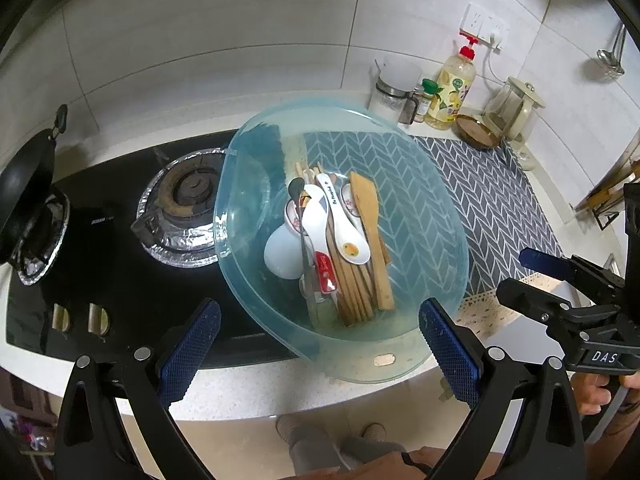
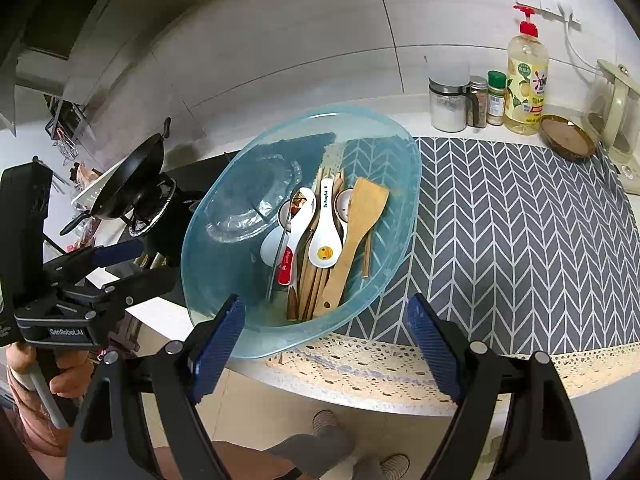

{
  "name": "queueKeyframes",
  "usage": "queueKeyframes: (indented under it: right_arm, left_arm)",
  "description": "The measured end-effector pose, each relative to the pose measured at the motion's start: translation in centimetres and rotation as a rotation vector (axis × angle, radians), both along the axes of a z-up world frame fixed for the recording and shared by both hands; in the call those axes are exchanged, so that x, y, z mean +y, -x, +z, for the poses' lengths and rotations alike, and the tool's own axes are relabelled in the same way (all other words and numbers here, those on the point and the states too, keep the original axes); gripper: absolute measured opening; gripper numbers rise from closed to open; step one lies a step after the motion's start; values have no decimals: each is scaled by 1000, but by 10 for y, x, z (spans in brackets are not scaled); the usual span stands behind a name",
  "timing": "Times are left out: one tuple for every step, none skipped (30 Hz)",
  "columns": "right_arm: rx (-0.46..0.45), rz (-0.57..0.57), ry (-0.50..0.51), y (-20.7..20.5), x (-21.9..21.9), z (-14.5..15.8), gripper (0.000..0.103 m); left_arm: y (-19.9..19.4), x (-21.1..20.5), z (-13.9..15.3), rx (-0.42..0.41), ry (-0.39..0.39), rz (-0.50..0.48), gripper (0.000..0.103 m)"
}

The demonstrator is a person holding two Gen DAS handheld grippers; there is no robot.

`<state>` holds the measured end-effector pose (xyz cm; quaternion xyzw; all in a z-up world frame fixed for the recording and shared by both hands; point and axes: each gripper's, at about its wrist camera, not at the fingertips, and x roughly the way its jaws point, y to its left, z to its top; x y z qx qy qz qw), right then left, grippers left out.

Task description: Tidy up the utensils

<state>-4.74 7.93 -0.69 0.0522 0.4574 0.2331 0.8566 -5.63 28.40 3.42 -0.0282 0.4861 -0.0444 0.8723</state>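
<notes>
Left wrist – both hand-held grippers [image 1: 320,354] [image 2: 326,350] wide open, empty.

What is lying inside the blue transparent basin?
Inside the blue basin lie a wooden spatula, white ceramic spoons, a metal spoon, wooden chopsticks and a clear glass lid. The lower utensils are partly covered by the ones above.

A home kitchen is showing here: a gas stove [image 1: 132,220] is sitting in a speckled countertop [image 1: 248,392], a black wok [image 1: 24,196] resting on its far burner, seasoning jars [image 2: 472,100] and an oil bottle [image 2: 526,76] standing right of the stove against the tiled wall [image 1: 200,40].
</notes>
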Motion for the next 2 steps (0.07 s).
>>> queueKeyframes:
  right_arm:
    - [-1,0,1,0,1,0,81]
    - [-2,1,2,0,1,0,81]
  left_arm:
    - [0,0,0,2,2,-1,99]
    - [0,1,0,2,2,-1,99]
